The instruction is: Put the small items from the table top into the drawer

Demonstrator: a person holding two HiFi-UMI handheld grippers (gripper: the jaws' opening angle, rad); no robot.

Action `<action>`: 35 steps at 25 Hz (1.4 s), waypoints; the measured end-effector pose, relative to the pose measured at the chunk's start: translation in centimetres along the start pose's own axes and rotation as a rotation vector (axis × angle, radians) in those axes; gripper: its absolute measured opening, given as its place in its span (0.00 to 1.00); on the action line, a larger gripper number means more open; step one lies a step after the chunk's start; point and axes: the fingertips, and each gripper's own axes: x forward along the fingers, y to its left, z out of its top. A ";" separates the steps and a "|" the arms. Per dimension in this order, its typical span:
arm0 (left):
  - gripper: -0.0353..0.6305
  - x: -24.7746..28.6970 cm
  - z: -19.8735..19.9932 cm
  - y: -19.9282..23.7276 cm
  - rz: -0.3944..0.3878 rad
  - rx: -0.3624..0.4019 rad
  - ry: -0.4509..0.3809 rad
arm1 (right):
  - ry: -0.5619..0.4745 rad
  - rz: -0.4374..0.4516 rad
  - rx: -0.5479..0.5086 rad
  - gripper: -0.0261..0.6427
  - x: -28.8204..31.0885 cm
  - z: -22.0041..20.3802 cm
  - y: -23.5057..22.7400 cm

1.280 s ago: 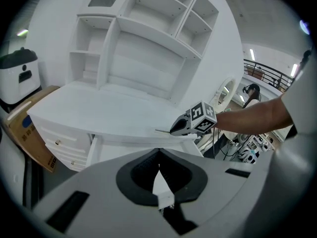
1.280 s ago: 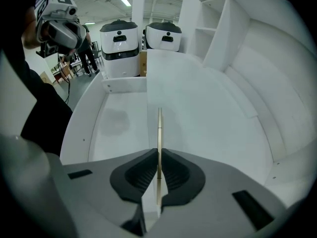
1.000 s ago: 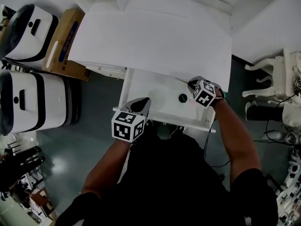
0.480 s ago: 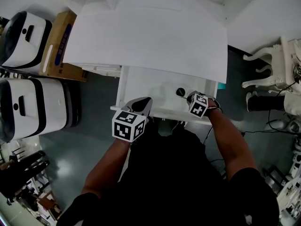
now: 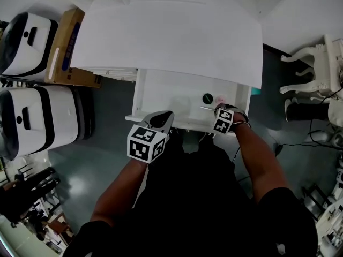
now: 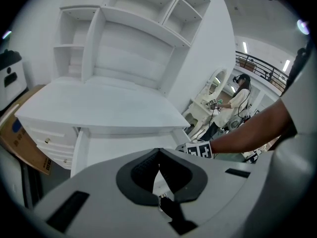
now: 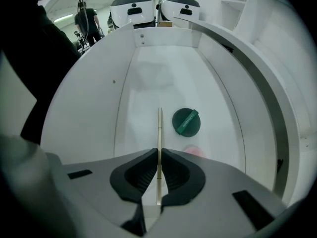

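The white desk's drawer (image 5: pixel 161 92) stands pulled out under the tabletop (image 5: pixel 166 36). A dark green round cap (image 5: pixel 207 98) (image 7: pixel 186 122) lies on the drawer floor, with a small pink item (image 5: pixel 220 99) (image 7: pixel 194 151) just beside it. My right gripper (image 5: pixel 218 110) (image 7: pixel 158 157) is low inside the drawer's right end, shut on a thin flat stick (image 7: pixel 159 128) that points along the drawer floor, left of the cap. My left gripper (image 5: pixel 162 118) (image 6: pixel 158 155) hovers at the drawer's front edge, jaws shut with nothing between them.
Two white-and-black machines (image 5: pixel 32 31) (image 5: pixel 37 116) and a cardboard box (image 5: pixel 67 47) stand left of the desk. A white ornate chair (image 5: pixel 321 63) is at the right. White shelves (image 6: pixel 133 38) rise behind the tabletop. A person (image 6: pixel 240 98) stands far off.
My right gripper has come down and toward the front of the drawer with the stick, now lower beside the green cap. The left gripper has stayed put.
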 end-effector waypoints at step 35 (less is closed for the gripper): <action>0.06 4.4 2.4 -7.6 -0.034 -0.001 -0.056 | -0.462 -0.154 0.383 0.11 -11.9 1.2 -3.7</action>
